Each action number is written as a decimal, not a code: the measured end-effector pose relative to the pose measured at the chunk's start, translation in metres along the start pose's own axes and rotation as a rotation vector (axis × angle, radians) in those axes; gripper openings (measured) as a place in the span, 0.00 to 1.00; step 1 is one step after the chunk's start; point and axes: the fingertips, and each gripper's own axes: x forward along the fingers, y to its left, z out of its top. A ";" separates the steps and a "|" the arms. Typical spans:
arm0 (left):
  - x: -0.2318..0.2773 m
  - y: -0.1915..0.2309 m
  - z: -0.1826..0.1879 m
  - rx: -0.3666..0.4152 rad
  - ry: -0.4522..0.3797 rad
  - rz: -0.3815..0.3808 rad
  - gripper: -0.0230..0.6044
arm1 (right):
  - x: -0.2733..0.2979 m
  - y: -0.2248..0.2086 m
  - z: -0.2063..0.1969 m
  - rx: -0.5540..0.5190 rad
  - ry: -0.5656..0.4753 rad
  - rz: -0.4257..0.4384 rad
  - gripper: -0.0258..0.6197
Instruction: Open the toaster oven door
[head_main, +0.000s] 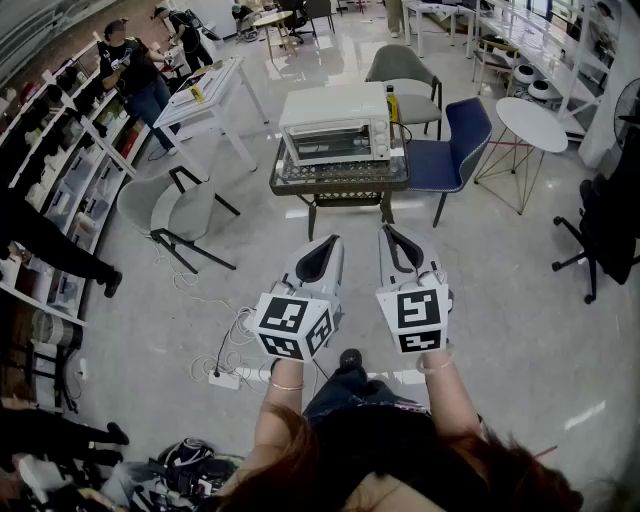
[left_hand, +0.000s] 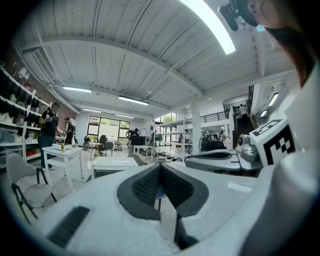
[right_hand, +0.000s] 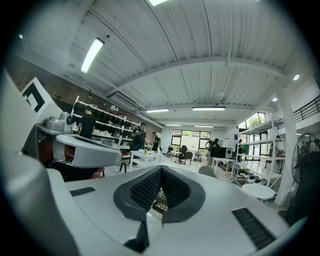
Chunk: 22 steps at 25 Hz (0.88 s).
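Observation:
A white toaster oven (head_main: 335, 125) with its door closed stands on a small glass-topped table (head_main: 340, 182) some way ahead of me. Both grippers are held level at waist height, well short of the table. My left gripper (head_main: 331, 242) is shut with nothing between its fingers, and its tips meet in the left gripper view (left_hand: 160, 168). The oven (left_hand: 107, 165) shows there, ahead and to the left. My right gripper (head_main: 389, 232) is shut and empty too, its pads pressed together (right_hand: 160, 171) in the right gripper view. The two grippers sit side by side, a little apart.
A blue chair (head_main: 456, 142) and a grey chair (head_main: 406, 68) stand by the table. A grey chair (head_main: 168, 206) and a white desk (head_main: 205, 92) are to the left. A round white table (head_main: 530, 124) and a black office chair (head_main: 606, 235) are to the right. A power strip (head_main: 224, 379) lies on the floor. People stand by shelves at far left.

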 end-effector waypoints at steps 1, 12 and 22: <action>0.000 0.006 0.000 0.001 0.000 0.001 0.05 | 0.005 0.003 0.000 0.001 0.001 -0.003 0.03; 0.019 0.070 -0.008 0.013 0.013 0.001 0.05 | 0.059 0.022 -0.001 0.042 -0.008 -0.029 0.03; 0.045 0.133 -0.007 0.021 0.008 -0.032 0.06 | 0.129 0.044 -0.001 0.047 0.039 -0.039 0.03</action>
